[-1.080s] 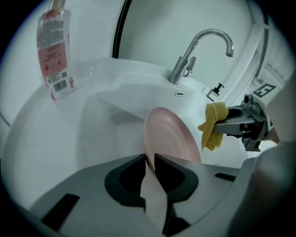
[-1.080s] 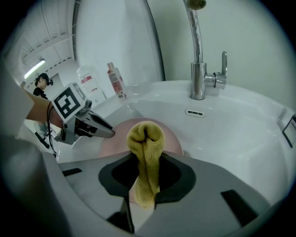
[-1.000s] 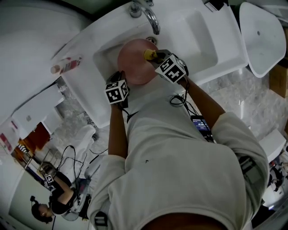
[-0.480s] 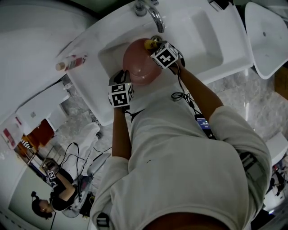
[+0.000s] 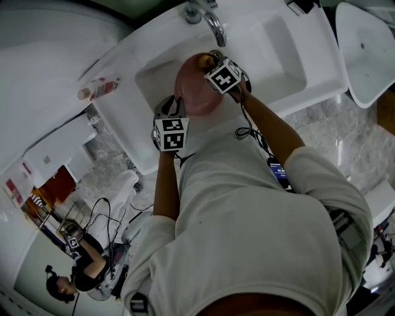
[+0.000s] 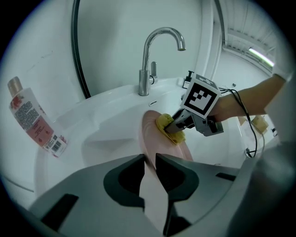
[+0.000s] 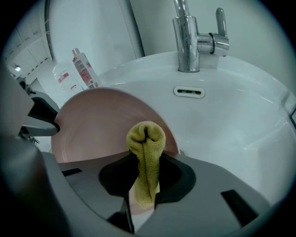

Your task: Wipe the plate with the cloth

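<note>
A pink plate (image 5: 194, 86) is held on edge over the white sink basin (image 5: 154, 77). My left gripper (image 6: 149, 167) is shut on the plate's (image 6: 155, 139) near rim. My right gripper (image 7: 144, 185) is shut on a folded yellow cloth (image 7: 146, 152), whose tip presses against the plate's (image 7: 97, 125) face. In the left gripper view the cloth (image 6: 167, 127) lies on the plate's upper right part. In the head view the cloth (image 5: 205, 60) shows at the plate's far edge, beside the right gripper (image 5: 217, 69).
A chrome faucet (image 5: 207, 18) stands behind the basin, its overflow slot (image 7: 188, 91) below it. A pink-labelled bottle (image 5: 95, 88) lies on the sink's left ledge. Another white basin (image 5: 367, 49) is at the far right. A person sits on the floor at lower left (image 5: 77, 271).
The right gripper has carried the cloth up and left across the plate toward the faucet. The plate and the left gripper have shifted slightly right.
</note>
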Demonstrator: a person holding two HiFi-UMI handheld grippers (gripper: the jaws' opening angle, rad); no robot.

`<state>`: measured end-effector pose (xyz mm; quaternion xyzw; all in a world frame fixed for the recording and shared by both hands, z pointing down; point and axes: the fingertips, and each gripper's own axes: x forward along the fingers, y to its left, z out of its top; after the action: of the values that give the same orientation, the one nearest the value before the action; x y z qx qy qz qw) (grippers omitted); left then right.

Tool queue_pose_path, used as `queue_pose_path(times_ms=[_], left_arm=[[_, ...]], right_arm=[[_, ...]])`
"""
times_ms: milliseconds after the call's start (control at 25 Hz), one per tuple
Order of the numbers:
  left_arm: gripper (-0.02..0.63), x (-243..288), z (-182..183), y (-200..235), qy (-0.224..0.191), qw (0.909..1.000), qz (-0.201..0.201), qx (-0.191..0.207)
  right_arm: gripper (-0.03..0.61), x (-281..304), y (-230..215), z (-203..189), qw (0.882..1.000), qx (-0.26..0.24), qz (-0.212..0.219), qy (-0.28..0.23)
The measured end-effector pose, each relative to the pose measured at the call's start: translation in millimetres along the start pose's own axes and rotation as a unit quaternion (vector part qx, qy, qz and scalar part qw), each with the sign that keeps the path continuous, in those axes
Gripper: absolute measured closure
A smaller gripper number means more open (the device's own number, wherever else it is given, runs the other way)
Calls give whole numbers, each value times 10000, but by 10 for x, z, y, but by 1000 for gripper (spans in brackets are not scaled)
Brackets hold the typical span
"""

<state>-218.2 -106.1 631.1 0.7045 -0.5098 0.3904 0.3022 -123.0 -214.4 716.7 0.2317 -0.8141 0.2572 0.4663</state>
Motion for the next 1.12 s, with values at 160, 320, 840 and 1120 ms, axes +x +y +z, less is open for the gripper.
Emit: queue_pose_path(times_ms=[160,320,840,1120], left_arm=[[526,21,-10,5,34,10000,-48,17],[524,33,-35,14,71,9999,-59,-46],[520,-5,-97,56,194,9993,-67,-319],[518,-3,-181,59,350,9985,-32,-419]], right_arm=[[491,-22,119,134,9996,-210,30,-160],[491,-48,369,278,9970,-691,140,-324],[491,-89,1102,141,9750,-1986,942,-315],[491,-85,1358,-322,9431,-2995,1427,202]])
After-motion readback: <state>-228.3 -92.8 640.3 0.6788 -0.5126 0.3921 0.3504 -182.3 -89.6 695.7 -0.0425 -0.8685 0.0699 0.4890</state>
